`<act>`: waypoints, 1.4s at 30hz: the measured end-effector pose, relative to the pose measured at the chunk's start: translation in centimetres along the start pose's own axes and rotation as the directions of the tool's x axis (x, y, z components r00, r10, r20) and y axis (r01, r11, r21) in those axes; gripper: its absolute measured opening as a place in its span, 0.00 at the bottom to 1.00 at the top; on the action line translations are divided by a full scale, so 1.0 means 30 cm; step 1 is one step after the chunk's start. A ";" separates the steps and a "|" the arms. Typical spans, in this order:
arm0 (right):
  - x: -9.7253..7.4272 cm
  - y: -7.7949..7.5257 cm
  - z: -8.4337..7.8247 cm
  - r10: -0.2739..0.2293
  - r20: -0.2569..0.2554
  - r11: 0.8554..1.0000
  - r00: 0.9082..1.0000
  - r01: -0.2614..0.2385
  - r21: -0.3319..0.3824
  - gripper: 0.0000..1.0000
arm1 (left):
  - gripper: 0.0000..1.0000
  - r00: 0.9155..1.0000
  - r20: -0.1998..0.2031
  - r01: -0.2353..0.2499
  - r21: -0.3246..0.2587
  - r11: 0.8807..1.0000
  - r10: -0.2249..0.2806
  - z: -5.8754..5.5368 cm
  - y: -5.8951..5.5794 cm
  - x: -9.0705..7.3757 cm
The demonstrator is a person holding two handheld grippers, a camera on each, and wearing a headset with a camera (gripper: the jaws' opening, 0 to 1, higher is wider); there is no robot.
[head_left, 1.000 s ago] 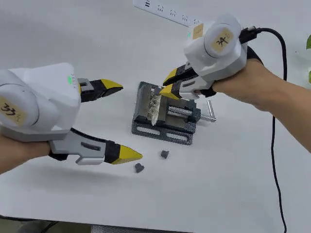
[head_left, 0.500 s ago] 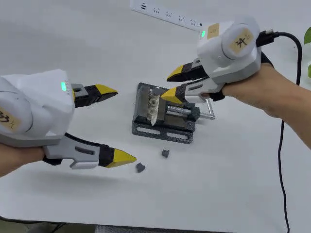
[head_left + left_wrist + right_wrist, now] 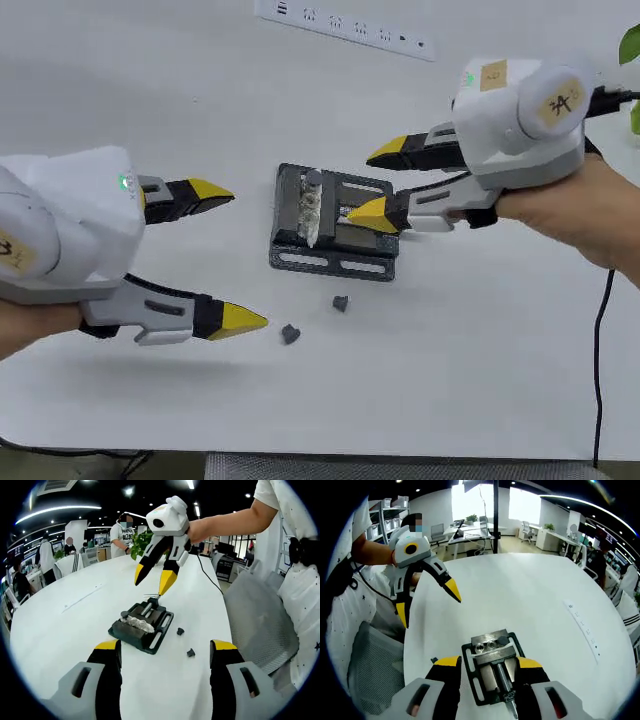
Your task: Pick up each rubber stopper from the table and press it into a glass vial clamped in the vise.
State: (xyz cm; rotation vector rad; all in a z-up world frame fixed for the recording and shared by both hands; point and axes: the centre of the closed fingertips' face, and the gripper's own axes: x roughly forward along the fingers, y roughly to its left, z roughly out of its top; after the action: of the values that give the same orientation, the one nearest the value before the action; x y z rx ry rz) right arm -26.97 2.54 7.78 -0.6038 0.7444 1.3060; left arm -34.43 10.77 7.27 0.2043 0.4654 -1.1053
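A small dark vise (image 3: 335, 262) stands mid-table with glass vials (image 3: 311, 208) clamped between its plates; one vial carries a grey stopper (image 3: 314, 177). Two loose dark rubber stoppers (image 3: 341, 303) (image 3: 290, 333) lie on the white table in front of the vise. My right gripper (image 3: 362, 185) hovers open just right of the vise, nothing between its fingers. My left gripper (image 3: 242, 257) is wide open to the left, its lower tip close to the nearer stopper. The left gripper view shows the vise (image 3: 142, 627), both stoppers (image 3: 180, 630) (image 3: 190, 653) and the right gripper (image 3: 151, 582).
A white power strip (image 3: 340, 25) lies along the table's far edge. A black cable (image 3: 600, 330) trails from the right gripper down the right side. A green leaf (image 3: 630, 45) pokes in at far right. A grey chair (image 3: 260, 625) stands by the table.
The right gripper has drawn back to the right, away from the vials, and its jaws have spread wider. The left gripper has drifted slightly left and stays open.
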 end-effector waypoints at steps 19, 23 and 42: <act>-0.103 0.118 -0.110 -0.023 0.142 0.999 0.990 0.017 0.047 0.60 | 0.54 0.975 -0.195 0.154 0.230 0.961 -0.110 -0.051 -0.072 0.034; -0.120 0.138 -0.138 -0.027 0.168 0.998 0.985 0.016 0.063 0.64 | 0.51 0.962 -0.240 0.197 0.282 0.939 -0.130 -0.064 -0.087 0.046; -0.174 0.179 -0.258 -0.083 0.227 0.991 0.970 0.056 0.123 0.71 | 0.18 0.851 -0.469 0.484 0.531 0.696 -0.235 -0.155 -0.158 0.153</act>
State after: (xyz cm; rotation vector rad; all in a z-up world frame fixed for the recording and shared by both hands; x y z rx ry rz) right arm -33.87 -5.70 7.00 -0.3733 0.5960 1.2342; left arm -38.19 6.73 1.38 0.9758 0.4585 -1.6171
